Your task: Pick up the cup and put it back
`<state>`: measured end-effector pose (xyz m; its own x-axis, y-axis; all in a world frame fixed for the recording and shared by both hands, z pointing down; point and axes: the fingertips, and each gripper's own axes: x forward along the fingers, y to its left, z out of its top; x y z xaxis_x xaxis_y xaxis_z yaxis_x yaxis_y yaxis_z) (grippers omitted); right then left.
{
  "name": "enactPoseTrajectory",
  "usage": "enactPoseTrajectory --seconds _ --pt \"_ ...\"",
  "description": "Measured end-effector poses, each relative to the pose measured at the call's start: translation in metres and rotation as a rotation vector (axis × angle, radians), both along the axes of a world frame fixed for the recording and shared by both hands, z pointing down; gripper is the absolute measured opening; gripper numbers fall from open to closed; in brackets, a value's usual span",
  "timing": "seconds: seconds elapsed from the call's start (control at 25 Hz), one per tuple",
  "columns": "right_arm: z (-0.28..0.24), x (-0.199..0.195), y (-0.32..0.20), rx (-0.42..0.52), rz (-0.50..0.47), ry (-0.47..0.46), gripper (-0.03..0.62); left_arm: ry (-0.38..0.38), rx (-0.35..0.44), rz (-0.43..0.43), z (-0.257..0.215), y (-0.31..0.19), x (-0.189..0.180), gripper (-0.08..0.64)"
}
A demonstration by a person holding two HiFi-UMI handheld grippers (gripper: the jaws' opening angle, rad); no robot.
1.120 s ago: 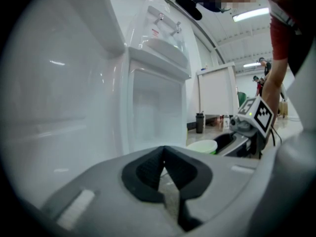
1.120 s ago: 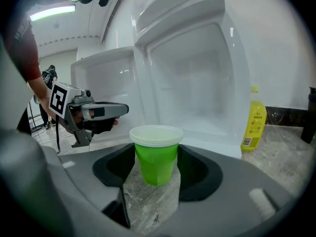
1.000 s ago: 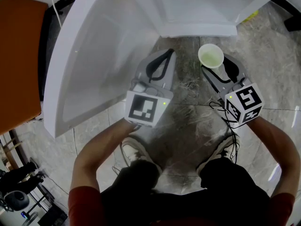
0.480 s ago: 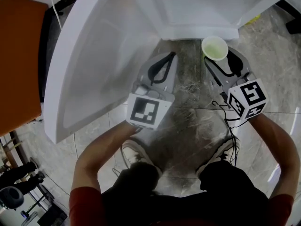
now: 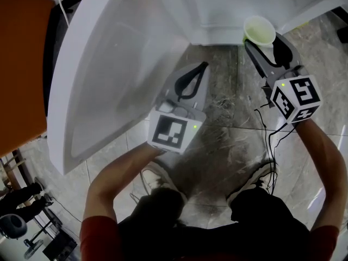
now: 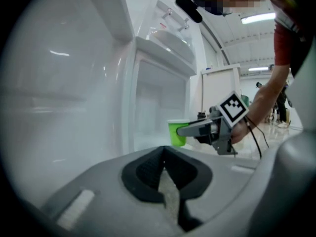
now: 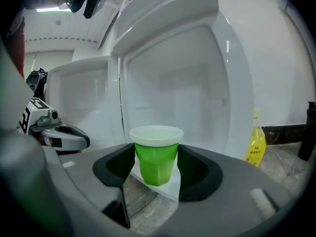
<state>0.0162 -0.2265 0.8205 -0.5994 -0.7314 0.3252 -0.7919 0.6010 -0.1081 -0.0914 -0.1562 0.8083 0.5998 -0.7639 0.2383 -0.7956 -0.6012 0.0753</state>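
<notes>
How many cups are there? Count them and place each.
1. The green cup sits clamped in the right gripper, at the open fridge's front. Others could be hidden inside the fridge.

Glossy plastic cup (image 7: 156,157) — polished, veined stone floor (image 5: 228,140).

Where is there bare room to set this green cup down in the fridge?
The white compartment straight behind the cup looks bare, between its side walls and under the shelf above. The stone floor between the left gripper and the right gripper is free too. Tighter to the right by the yellow bottle.
</notes>
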Motion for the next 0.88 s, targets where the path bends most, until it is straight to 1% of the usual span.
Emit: enactPoseTrajectory --seconds 0.32,0.56,0.76,0.88 --pt "-0.003 -0.015 -0.035 0.036 0.015 -0.006 0.268 0.028 -0.037 -0.019 -0.001 0.0 -0.008 0.0" --pt "0.007 -0.021 -0.066 0.028 0.04 -0.006 0.268 0.039 -0.062 -0.03 0.003 0.0 -0.012 0.0" --pt "0.02 -0.024 -0.083 0.029 0.068 0.011 0.268 0.055 -0.087 -0.046 0.008 -0.001 -0.017 0.0" --pt "0.023 -0.031 -0.087 0.043 0.057 0.029 0.27 0.058 -0.097 -0.052 0.011 0.0 -0.019 0.0"
